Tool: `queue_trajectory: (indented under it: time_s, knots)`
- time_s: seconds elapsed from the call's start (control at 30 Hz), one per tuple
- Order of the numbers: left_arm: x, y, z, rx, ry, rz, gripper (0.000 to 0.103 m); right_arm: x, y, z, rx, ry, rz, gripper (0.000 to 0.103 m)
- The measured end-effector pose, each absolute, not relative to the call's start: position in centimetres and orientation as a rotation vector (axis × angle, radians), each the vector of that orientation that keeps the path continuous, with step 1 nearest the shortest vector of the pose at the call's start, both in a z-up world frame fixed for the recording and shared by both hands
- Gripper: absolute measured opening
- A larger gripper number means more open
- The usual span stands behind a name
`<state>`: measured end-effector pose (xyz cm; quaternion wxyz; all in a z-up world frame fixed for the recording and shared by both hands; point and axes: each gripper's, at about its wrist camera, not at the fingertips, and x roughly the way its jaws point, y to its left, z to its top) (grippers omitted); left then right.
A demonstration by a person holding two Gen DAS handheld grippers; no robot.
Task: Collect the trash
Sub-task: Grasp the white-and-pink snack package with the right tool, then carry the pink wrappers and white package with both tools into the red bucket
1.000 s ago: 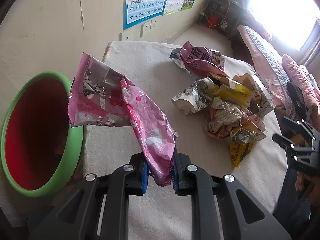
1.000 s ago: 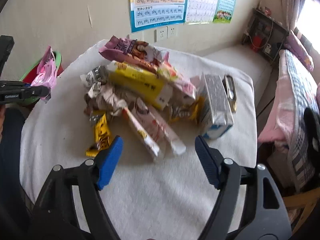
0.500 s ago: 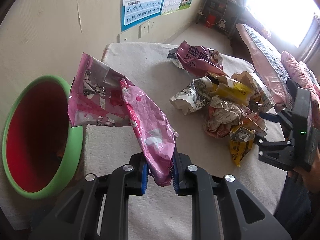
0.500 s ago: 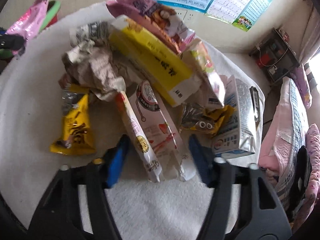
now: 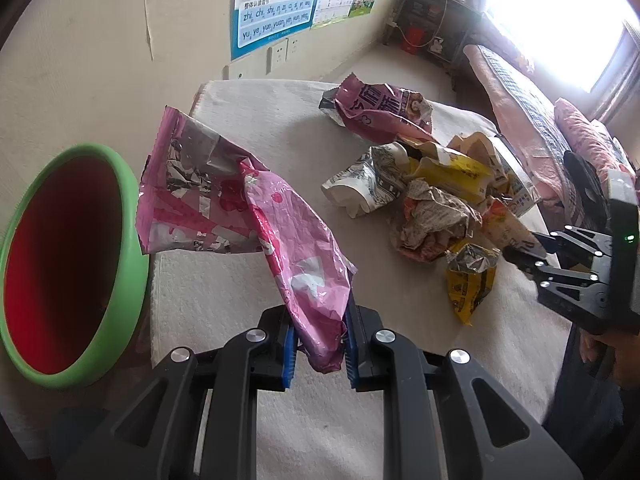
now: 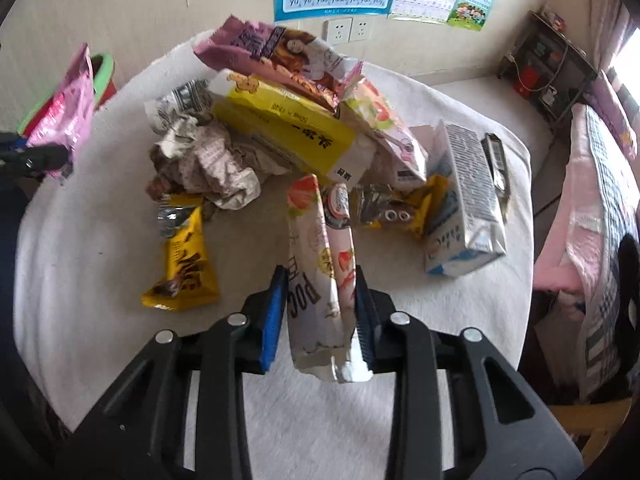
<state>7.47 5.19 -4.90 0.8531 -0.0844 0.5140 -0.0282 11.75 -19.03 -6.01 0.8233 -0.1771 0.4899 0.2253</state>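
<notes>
White-cloth tabletop [image 6: 100,248]: carries the trash heap; a bed stands just beside its right edge.
Green bin [image 5: 120,280]: red inside, by the tabletop's left edge, near the wall.
Trash heap [image 6: 280,132]: yellow box, crumpled paper, purple snack bag, piled mid-tabletop.
Milk carton [image 6: 468,200]: lying at the heap's right side.
Pink foil wrapper [image 5: 280,240]: pinched at its lower end, free end hanging beside the bin's rim.
Pale strawberry-print packet [image 6: 320,272]: front of the heap, lower end between the blue pads.
Small yellow wrapper [image 6: 188,264]: flat, left of the packet.
Left tongs [image 5: 319,344]: narrow, clamped on the pink wrapper.
Right tongs [image 6: 320,320]: just closed in, pads pressing the packet.
</notes>
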Motion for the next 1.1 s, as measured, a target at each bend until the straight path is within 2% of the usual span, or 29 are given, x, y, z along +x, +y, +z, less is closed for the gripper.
queue_trajectory:
  time_s: [0.67,1.1]
  knots:
    - [5.7,4.0,-2.5,-0.149,1.033,-0.077,0.017,8.6,-19.0,-0.2,-0.192,0.916,0.455,0.031]
    - [4.4,9.3,-1.2,-0.204,0.993,0.025,0.017,8.8,-12.1,1.5,-0.179,0.875,0.574,0.031]
